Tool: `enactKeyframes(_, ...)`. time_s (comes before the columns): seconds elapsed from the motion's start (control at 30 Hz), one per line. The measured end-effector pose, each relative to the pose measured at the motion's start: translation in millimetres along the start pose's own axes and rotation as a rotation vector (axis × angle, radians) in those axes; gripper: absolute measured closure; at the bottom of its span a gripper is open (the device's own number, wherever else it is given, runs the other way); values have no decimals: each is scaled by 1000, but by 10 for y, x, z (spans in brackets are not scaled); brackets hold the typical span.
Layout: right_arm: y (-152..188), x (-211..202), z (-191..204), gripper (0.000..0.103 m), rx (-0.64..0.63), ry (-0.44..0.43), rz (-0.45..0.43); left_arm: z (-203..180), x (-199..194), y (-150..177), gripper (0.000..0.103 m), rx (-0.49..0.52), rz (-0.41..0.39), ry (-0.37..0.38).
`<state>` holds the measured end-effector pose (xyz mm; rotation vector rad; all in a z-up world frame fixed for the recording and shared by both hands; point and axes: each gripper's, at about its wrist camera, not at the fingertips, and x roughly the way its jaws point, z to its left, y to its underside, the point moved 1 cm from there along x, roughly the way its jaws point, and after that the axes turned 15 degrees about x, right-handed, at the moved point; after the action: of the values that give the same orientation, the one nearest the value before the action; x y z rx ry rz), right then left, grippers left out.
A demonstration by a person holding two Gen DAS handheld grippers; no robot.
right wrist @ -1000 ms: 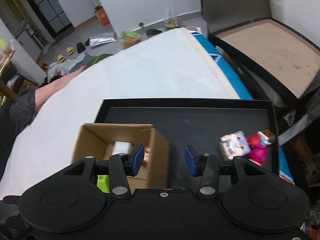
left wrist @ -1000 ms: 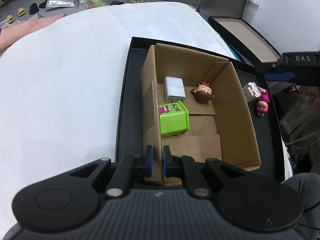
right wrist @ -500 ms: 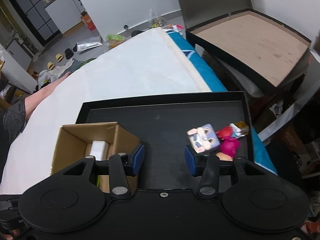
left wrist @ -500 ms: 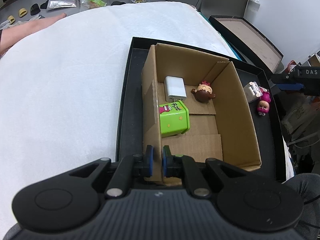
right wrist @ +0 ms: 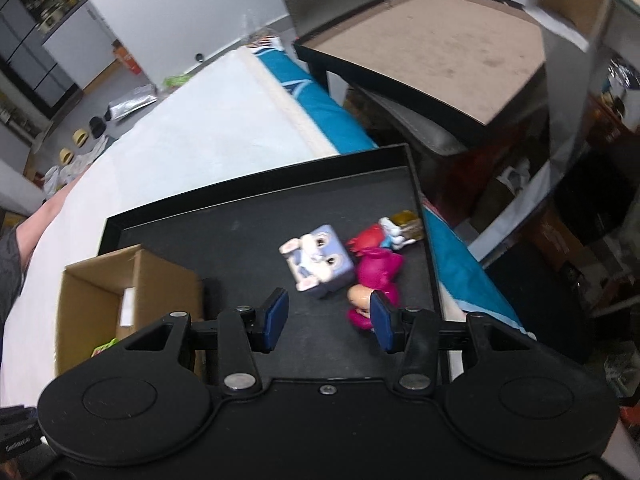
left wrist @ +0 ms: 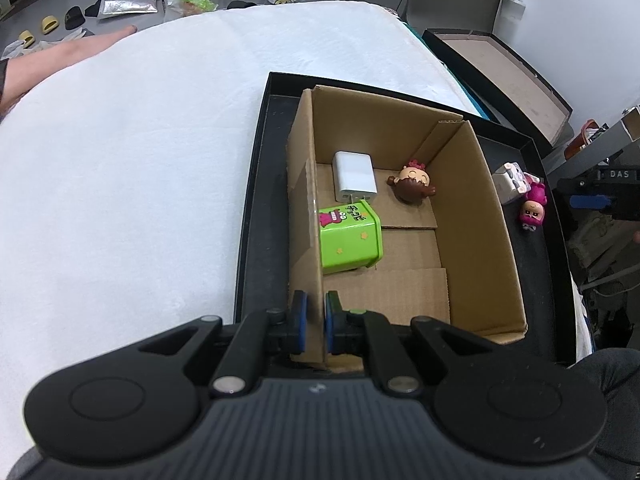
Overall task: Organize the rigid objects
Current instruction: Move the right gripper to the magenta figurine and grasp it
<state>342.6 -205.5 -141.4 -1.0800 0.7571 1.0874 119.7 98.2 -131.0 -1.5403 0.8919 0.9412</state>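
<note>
A cardboard box (left wrist: 472, 216) stands in a black tray (left wrist: 256, 200). Inside it lie a white charger (left wrist: 355, 175), a green tin (left wrist: 349, 236) and a brown-haired doll (left wrist: 412, 186). My left gripper (left wrist: 313, 326) is shut on the box's near left wall. In the right wrist view my right gripper (right wrist: 326, 322) hangs open over the tray floor (right wrist: 240, 240), just short of a bunny cube (right wrist: 318, 262), a pink doll (right wrist: 376, 276) and a small red figure (right wrist: 370, 238). Nothing is between its fingers.
The tray rests on a white padded surface (left wrist: 140, 140). A blue strip (right wrist: 320, 108) runs along that surface's right edge. A second shallow black box (right wrist: 432, 52) stands beyond it. A person's forearm (left wrist: 52, 60) lies at the far left.
My right gripper has swung to the right and sunk lower, from beside the cardboard box to just before the toys, which now loom larger. The left gripper and box have not moved.
</note>
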Motion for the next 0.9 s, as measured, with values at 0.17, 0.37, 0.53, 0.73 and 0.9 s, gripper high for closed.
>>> enactKeyframes(0.17,-37,188,-134,57,36,11,17,-18,5,-10,95,2,3,-9)
enactKeyframes(0.37,-42,387,-193,58,43,36,33,-34,14,-20,95,5,7,-20)
enactKeyframes(0.53,-63,514,-224,57,63,52,38,-47,10,-20,95,6,8,-25)
enactKeyframes(0.73,-32,671,-246,66,61,64,73,-64,12,-23,95,13,13,-35)
enactKeyframes(0.9,63,587,-267,66,75,25,70,-68,13,-30,95,9,13,-35)
